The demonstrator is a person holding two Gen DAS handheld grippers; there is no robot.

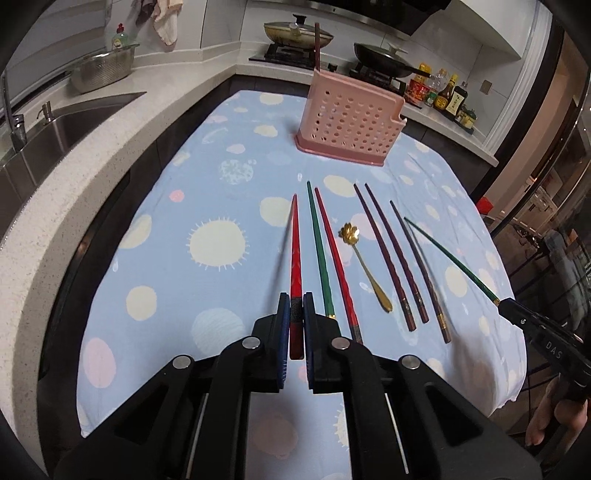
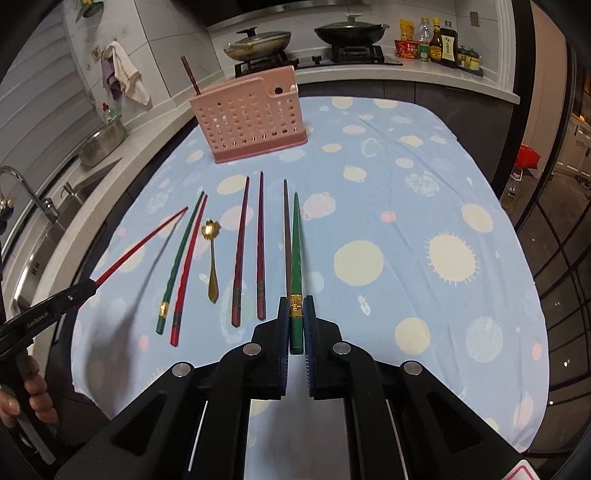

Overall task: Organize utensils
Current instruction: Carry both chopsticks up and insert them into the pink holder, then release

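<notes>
My left gripper [image 1: 295, 306] is shut on the thick end of a red chopstick [image 1: 295, 251], lifted off the blue dotted cloth [image 1: 207, 184]. My right gripper [image 2: 295, 306] is shut on a green chopstick [image 2: 295, 251], also raised. Each shows in the other view: the right gripper [image 1: 504, 304] at the right, the left gripper [image 2: 92, 286] at the left. On the cloth between them lie a green chopstick [image 2: 181, 258], a red chopstick [image 2: 188, 266], a gold spoon [image 2: 212, 258], two maroon chopsticks [image 2: 240, 258] and a dark one [image 2: 286, 229]. A pink perforated holder [image 2: 251, 125] stands beyond, with one dark chopstick [image 2: 190, 75] upright in it.
A steel sink [image 1: 66, 125] and a stone counter [image 1: 85, 177] run along the left of the table. Behind the holder are a stove with two lidded pans [image 1: 295, 33] and sauce bottles [image 1: 443, 92]. A hand [image 2: 26, 398] holds the left gripper.
</notes>
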